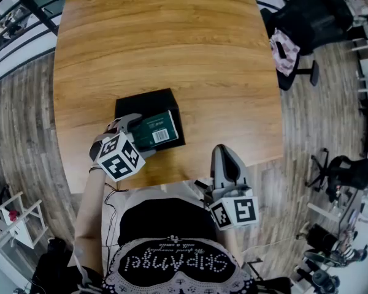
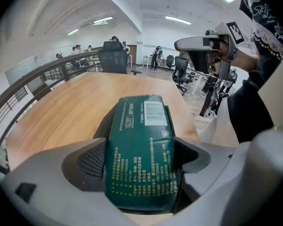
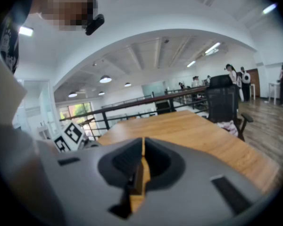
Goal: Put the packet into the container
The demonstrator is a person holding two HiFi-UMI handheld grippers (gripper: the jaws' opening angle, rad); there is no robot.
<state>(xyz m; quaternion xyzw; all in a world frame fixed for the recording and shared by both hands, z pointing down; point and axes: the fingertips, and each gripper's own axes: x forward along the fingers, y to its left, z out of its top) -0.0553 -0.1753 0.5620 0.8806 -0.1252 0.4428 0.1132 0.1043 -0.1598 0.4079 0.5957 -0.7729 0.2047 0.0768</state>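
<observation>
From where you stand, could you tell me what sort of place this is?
Probably an open-plan office or lab: a wooden table, a black office chair beside it, and ceiling strip lights.

Gripped a dark green packet between the jaws of the left gripper, barcode end pointing away above the wooden table. Showed the right gripper raised at upper right, well apart, with office chairs far behind.
</observation>
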